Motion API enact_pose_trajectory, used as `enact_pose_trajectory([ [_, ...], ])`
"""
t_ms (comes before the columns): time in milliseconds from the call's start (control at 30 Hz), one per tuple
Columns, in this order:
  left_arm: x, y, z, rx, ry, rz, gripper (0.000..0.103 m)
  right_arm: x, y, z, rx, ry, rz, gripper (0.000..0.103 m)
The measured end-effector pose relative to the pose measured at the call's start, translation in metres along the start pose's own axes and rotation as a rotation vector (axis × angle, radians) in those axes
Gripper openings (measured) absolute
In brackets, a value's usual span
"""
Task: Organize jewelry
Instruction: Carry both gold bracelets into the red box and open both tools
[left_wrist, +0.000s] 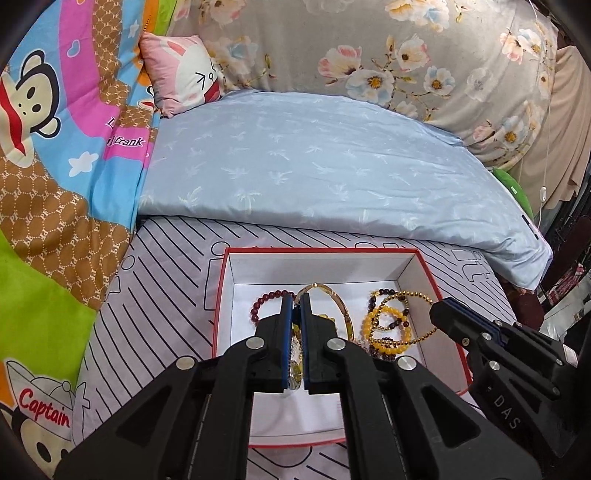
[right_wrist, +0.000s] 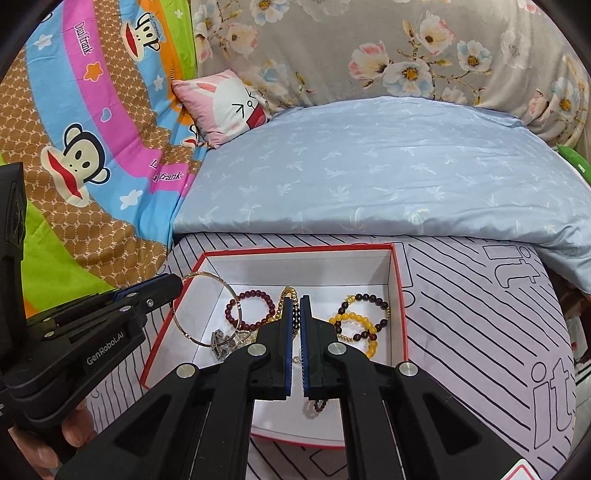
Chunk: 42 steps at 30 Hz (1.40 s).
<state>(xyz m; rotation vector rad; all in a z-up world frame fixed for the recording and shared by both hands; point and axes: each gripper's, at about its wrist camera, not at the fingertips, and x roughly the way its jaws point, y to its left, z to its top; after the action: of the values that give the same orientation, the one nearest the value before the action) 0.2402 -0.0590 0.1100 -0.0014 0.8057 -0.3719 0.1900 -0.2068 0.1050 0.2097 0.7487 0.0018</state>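
Note:
A red-rimmed white box (left_wrist: 406, 269) (right_wrist: 397, 280) sits on the striped bedsheet and holds several bracelets. My left gripper (left_wrist: 296, 301) (right_wrist: 177, 284) is shut on a thin gold bangle (left_wrist: 338, 301) (right_wrist: 236, 299), held above the box's left part. My right gripper (right_wrist: 296, 301) (left_wrist: 437, 308) is shut on a gold bead chain (right_wrist: 286, 293) above the box's middle. In the box lie a dark red bead bracelet (left_wrist: 258, 302) (right_wrist: 255, 295), a yellow bead bracelet (left_wrist: 388, 314) (right_wrist: 356, 317), a dark bead bracelet (right_wrist: 373, 299) and a silver piece (right_wrist: 221, 341).
A light blue quilt (left_wrist: 314, 166) (right_wrist: 388, 166) lies folded just behind the box. A cartoon monkey blanket (left_wrist: 55, 147) (right_wrist: 92, 147) is piled at the left, with a pink rabbit pillow (left_wrist: 184, 70) (right_wrist: 229, 103). A floral cover (left_wrist: 406, 48) is behind.

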Motion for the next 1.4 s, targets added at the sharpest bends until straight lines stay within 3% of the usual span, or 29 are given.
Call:
enact_pose_trajectory([
  [900,0.042,0.001,-0.003,-0.003,0.064,0.009,0.004,0.047,-0.005,-0.009,0.005,0.082,-0.024,0.004],
  [967,0.045,0.0,-0.005,-0.003,0.078,0.015,0.004,0.046,-0.003,-0.011,0.0,0.077,-0.033,0.013],
  [1033,0.047,0.0,-0.006,-0.005,0.083,0.032,0.017,0.043,-0.002,-0.012,0.003,0.07,-0.036,0.021],
  [1067,0.046,0.001,-0.007,-0.009,0.083,0.04,0.03,0.041,-0.001,-0.013,0.002,0.062,-0.042,0.03],
  [1100,0.045,0.002,-0.007,-0.016,0.077,0.045,0.036,0.039,0.0,-0.013,-0.001,0.056,-0.048,0.034],
  [1167,0.042,0.002,-0.008,-0.016,0.07,0.05,0.036,0.034,0.001,-0.015,-0.005,0.045,-0.059,0.039],
  [1400,0.033,-0.003,-0.012,-0.01,0.071,0.055,0.036,0.022,0.003,-0.018,0.009,0.043,-0.054,0.039],
])
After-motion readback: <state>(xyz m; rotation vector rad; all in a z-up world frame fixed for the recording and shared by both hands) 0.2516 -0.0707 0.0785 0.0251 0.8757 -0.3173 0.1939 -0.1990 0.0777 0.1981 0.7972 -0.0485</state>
